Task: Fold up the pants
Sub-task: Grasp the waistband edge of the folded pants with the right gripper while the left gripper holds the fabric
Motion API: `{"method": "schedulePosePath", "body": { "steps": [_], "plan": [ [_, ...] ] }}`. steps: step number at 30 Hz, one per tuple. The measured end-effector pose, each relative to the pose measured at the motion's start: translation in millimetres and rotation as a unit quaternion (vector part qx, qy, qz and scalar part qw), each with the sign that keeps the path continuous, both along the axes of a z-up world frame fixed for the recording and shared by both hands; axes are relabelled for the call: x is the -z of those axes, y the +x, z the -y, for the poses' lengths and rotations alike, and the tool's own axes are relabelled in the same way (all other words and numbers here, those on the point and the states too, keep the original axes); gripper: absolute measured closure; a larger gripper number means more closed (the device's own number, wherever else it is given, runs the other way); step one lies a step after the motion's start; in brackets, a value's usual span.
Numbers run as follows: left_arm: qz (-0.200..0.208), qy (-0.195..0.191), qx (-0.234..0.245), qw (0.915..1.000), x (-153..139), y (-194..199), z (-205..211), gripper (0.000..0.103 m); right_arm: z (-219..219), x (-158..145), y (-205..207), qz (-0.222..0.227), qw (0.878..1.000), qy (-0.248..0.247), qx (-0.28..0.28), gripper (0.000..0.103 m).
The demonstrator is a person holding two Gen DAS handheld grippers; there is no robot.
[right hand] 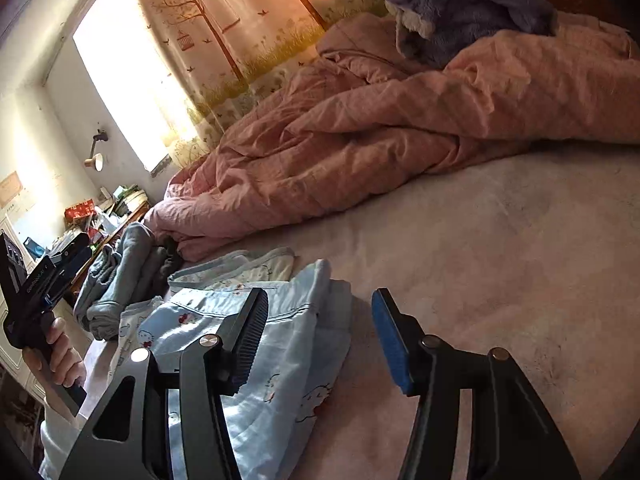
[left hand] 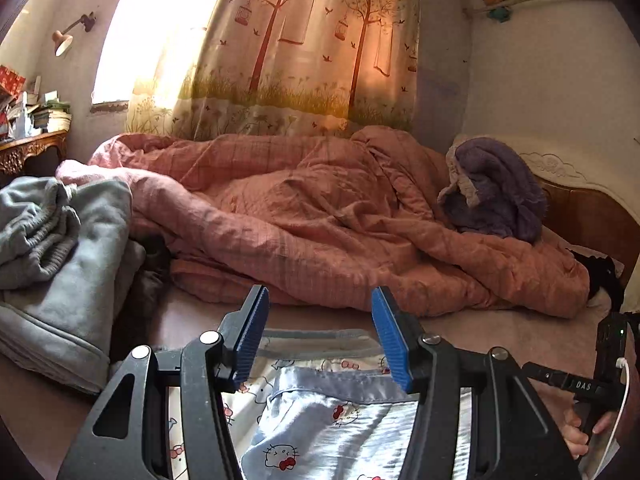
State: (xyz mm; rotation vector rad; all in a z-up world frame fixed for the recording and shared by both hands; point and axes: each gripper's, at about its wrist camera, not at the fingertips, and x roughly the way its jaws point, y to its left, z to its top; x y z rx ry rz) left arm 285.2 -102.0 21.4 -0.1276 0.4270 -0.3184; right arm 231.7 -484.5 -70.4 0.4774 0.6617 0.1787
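Pants (right hand: 256, 340), light blue with little cat faces, lying folded on the pink bed (right hand: 500, 248), near its front edge. Left gripper (left hand: 320, 332) up above the pants, fingers wide apart, nothing between the blue pads (left hand: 390, 336). Right gripper (right hand: 320, 340) just beside the pants at their right edge, fingers also wide apart and holding nothing, one finger over the cloth and the other over bare bed. Big pink blanket (left hand: 320, 216) bunched up along the far side of the bed. Fuzzy purple blanket (left hand: 496, 188) piled on top of it, near the headboard. Gray clothes (left hand: 60, 248) heaped to the left of the pants, close by. Curtain (left hand: 300, 48) with trees and birdcages hanging behind the bed, bright window (right hand: 132, 88) beside it. Messy desk (right hand: 108, 216) with books in the corner under a small wall lamp (left hand: 64, 42).
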Motion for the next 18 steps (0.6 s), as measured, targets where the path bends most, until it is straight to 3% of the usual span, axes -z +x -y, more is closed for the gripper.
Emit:
{"method": "schedulePosePath", "body": {
  "steps": [6, 9, 12, 13, 14, 16, 18],
  "plan": [
    [-0.093, 0.012, -0.009, 0.9956, 42.1, 31.8, -11.2, 0.051, 2.2, 16.3, 36.3, -0.053, 0.999, 0.011, -0.004, 0.047],
    [-0.143, -0.011, -0.015, 0.9895, 56.2, 43.0, -26.9, 0.051, -1.0, 32.3, 51.1, -0.09, 0.996, 0.016, -0.024, 0.047],
    [-0.184, -0.033, 0.0, 0.9824, 69.4, 48.7, -39.1, 0.052, -3.0, 32.4, 48.8, -0.074, 0.996, 0.02, -0.037, 0.047],
    [-0.195, -0.036, 0.008, 0.9801, 72.0, 50.0, -40.3, 0.052, -3.2, 33.1, 48.9, -0.07, 0.996, 0.029, -0.045, 0.052],
    [-0.205, -0.037, 0.015, 0.978, 74.1, 50.6, -40.0, 0.052, -4.1, 35.8, 50.1, -0.072, 0.995, 0.035, -0.052, 0.072],
    [-0.218, -0.035, 0.025, 0.975, 77.2, 50.7, -38.8, 0.052, -6.8, 39.4, 51.6, -0.076, 0.995, 0.037, -0.06, 0.097],
    [-0.23, -0.035, 0.041, 0.9717, 81.0, 51.0, -36.3, 0.052, -8.8, 33.9, 46.7, -0.056, 0.996, 0.028, -0.057, 0.099]
  ]
}}
